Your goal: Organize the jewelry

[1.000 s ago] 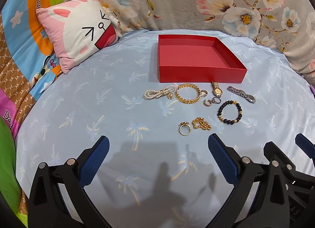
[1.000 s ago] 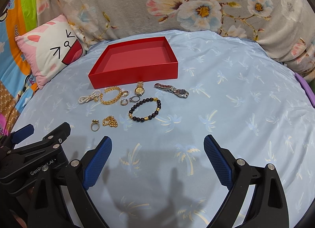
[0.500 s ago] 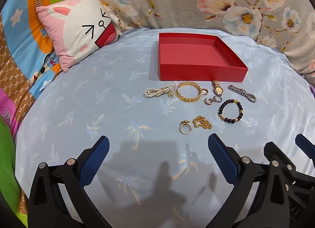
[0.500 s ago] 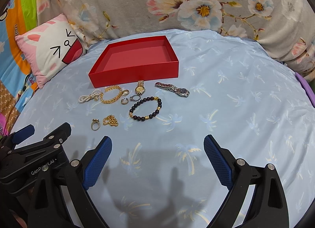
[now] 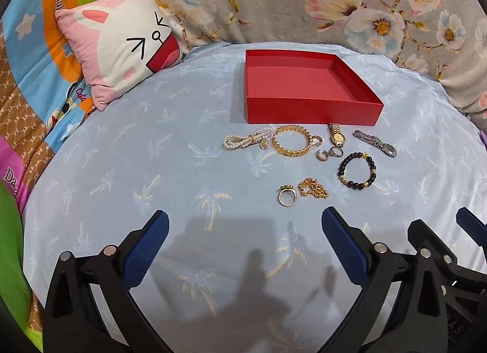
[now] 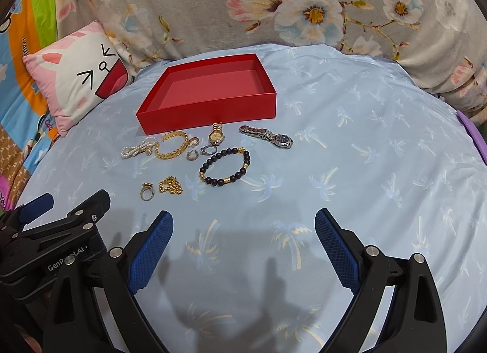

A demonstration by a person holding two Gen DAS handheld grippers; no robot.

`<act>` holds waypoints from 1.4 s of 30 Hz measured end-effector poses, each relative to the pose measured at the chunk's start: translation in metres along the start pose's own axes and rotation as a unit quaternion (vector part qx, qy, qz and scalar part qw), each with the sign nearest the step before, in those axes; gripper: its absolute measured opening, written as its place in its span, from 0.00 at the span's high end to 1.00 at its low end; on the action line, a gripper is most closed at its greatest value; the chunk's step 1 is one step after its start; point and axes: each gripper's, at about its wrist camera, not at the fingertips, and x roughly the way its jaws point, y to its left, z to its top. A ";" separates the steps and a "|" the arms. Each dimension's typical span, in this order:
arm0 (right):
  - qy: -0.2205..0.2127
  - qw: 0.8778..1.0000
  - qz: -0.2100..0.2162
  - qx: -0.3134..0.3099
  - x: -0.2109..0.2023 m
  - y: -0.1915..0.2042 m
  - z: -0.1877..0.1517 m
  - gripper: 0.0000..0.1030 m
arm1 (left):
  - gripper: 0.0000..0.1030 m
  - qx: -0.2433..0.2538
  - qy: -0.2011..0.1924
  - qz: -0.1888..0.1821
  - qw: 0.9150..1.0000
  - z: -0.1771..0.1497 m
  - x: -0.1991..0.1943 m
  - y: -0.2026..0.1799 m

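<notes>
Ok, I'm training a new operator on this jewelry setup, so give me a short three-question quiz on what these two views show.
1. True or false: the red box already holds jewelry.
2. Which piece lies nearest the left gripper? A) gold ring B) silver watch C) pearl bracelet
3. Fill in: both the left gripper and the right gripper are ____.

Key: 1 false; 2 A; 3 open.

Bed sheet (image 5: 121,170), pale blue, palm-tree print. Bunny-face pillow (image 5: 121,48), pink and white, at its far left edge. Grey floral blanket (image 6: 243,2) behind.
</notes>
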 end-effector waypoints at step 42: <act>0.016 1.000 0.002 0.006 0.049 -0.026 0.020 0.10 | 0.05 -0.018 0.025 -0.015 0.999 0.013 0.040 0.023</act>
